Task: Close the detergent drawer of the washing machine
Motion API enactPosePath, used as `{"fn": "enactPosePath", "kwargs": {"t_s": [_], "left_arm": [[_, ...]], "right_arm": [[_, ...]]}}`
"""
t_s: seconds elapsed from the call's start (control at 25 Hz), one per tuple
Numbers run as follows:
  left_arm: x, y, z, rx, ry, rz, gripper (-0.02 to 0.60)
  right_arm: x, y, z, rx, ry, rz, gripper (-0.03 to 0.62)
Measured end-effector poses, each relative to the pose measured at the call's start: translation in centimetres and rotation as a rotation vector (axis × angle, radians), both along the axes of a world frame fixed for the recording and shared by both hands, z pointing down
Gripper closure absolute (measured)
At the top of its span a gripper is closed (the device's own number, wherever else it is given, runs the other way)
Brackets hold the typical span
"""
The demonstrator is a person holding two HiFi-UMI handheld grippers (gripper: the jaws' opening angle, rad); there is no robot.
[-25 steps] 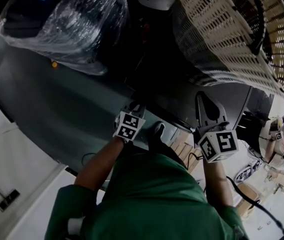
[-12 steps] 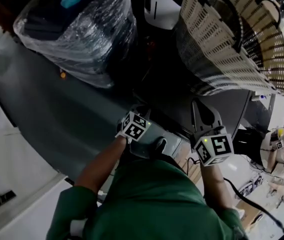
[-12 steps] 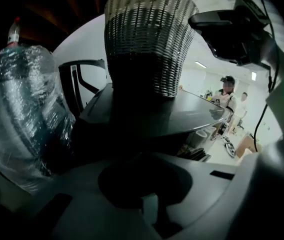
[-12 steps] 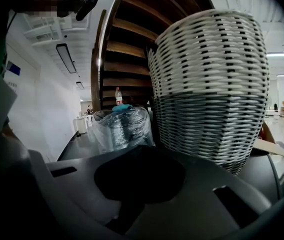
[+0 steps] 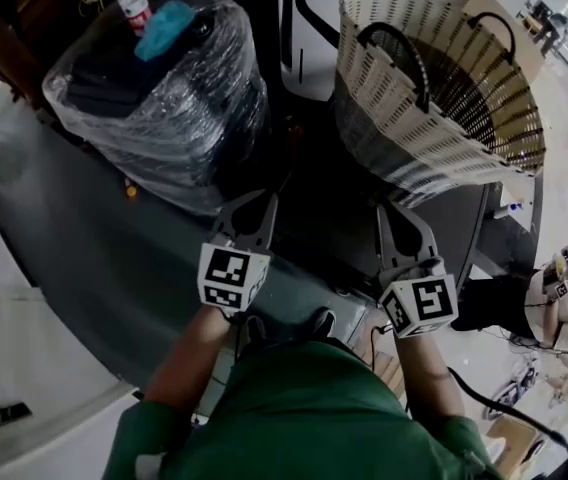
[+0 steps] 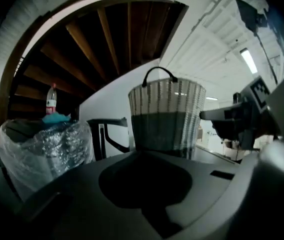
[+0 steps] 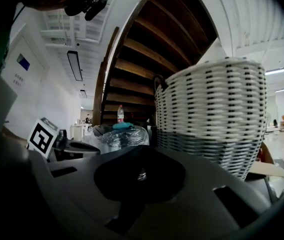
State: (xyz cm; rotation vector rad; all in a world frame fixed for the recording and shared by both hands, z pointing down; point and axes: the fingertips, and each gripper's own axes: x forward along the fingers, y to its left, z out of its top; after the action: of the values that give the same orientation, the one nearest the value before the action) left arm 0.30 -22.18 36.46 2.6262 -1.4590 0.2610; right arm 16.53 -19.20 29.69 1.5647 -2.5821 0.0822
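Shadow blurs the grey worktop (image 5: 84, 258) edge; left gripper (image 5: 261, 204) and right gripper (image 5: 394, 214) show fingers together, gripping nothing.

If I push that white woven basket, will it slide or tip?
The basket looks light, being open weave, so it probably slides easily. It is tall and tapers toward its base, so a high push might tip it.
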Motion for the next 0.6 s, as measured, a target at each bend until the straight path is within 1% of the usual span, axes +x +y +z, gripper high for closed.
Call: {"fn": "enactPosePath", "kwargs": {"t_s": [0.16,0.32,0.44,0.6], "left_arm": [[-2.3,0.1,-7.4,0.131,0.057,-0.066,0.558],[-3.9,1.2,-12.4,0.235,0.088,-0.098,0.558],[-4.1,2.2,-14.5,0.264,0.107,-0.097,0.558],[-4.3,3.6,-14.9,0.281,0.101,-0.103,0.558]], "right_arm": [[0.0,0.7,-3.2,0.079,-0.023,0.003,0.574],[-0.6,1.5,-5.8,0.13,-0.033,-0.014,0.575],[-1.2,2.0,-6.9,0.155,-0.05,-0.03,0.575],[-1.5,2.9,-7.2,0.158,-0.056,-0.038,0.575]]}}
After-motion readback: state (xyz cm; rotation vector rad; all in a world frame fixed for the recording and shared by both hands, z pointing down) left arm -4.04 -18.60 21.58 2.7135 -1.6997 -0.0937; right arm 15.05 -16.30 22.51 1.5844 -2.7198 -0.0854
